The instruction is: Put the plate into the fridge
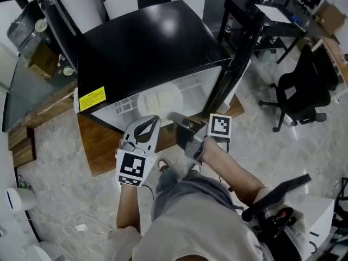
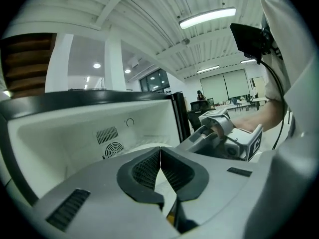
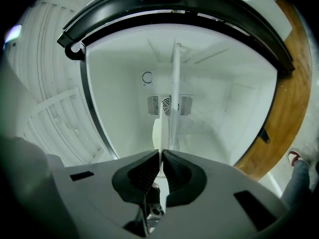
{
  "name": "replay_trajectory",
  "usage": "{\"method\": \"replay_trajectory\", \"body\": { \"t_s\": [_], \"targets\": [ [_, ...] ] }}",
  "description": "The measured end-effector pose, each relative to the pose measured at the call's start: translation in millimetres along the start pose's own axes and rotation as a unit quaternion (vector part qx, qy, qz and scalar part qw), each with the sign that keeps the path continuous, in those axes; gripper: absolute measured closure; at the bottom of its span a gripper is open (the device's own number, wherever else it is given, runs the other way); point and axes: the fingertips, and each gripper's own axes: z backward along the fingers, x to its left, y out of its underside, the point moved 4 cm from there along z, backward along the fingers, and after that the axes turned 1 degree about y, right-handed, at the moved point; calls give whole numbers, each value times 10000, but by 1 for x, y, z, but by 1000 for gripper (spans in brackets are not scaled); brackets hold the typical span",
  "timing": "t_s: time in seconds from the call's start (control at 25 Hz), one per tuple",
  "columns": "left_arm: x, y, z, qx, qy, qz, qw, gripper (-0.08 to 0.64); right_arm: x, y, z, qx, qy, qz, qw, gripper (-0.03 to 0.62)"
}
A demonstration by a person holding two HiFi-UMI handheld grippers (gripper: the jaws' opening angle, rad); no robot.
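While the fingers of the right gripper [image 1: 176, 117] [image 3: 160, 154] clench the near rim of the white plate [image 1: 160, 99] [image 3: 157, 131], the plate lies level inside the open black fridge [image 1: 141, 42] (edge-on in the right gripper view). The left gripper [image 1: 154, 119] [image 2: 160, 151] hangs just beside, at the fridge's opening, fingers pressed together on nothing. One plate, one fridge, two grippers.

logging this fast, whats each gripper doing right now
left gripper: closed, nothing between its jaws.
right gripper: closed on the edge of the plate.
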Motion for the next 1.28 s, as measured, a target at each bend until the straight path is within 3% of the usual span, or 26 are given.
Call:
{"method": "replay_trajectory", "body": {
  "t_s": [0.28, 0.44, 0.68, 1.08, 1.28],
  "targets": [
    [1, 24, -12, 203, 156, 128, 9996, 540, -12, -6, -27, -77, 5, -181, 9998, 558],
    [7, 32, -21, 334, 91, -42, 9994, 540, -15, -14, -43, -34, 53, -128, 9999, 558],
    [13, 46, -36, 367, 114, 19, 9993, 540, -16, -23, -54, -39, 16, -104, 9999, 558],
    [18, 56, -51, 246, 6, 218, 9995, 540, -7, -20, -68, 569, -216, 30, 9981, 558],
    [19, 56, -55, 165, 88, 293, 9994, 540, -8, -23, -66, 580, -278, -125, 9979, 558]
  ]
}}
